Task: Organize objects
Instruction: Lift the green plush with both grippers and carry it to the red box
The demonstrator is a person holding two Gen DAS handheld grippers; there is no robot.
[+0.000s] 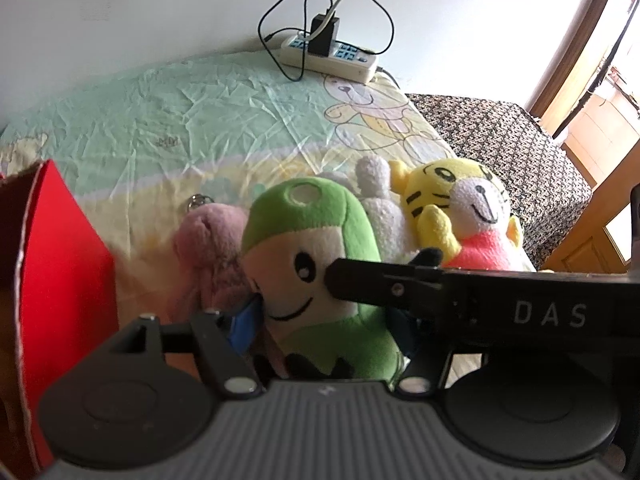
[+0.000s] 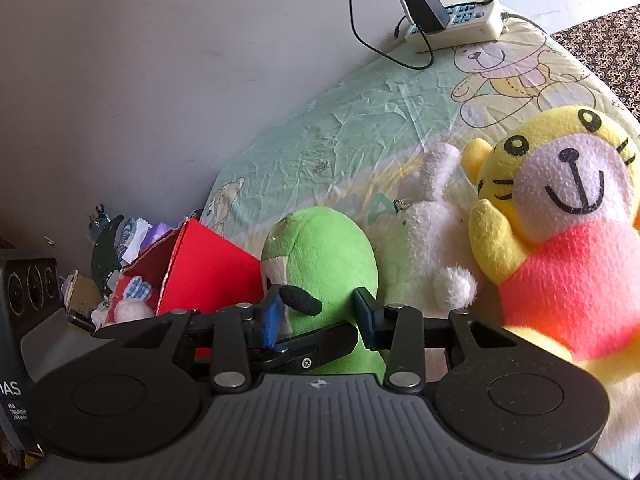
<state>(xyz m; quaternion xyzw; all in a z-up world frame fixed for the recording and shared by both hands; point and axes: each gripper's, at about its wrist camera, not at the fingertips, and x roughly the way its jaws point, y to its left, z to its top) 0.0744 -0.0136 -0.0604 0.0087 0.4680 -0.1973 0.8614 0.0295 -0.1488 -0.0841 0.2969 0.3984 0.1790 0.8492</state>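
A green plush doll with a white face stands between the blue pads of my left gripper, which is shut on its body. The same doll shows in the right wrist view, where my right gripper also has its pads against the doll's sides. A pink plush lies left of it. A white plush and a yellow tiger plush in a red top lie to the right; the tiger also shows in the left wrist view.
A red cardboard box holding small items stands at the left; its wall fills the left of the left wrist view. A power strip with cables lies at the bed's far edge by the wall. A patterned cloth lies to the right.
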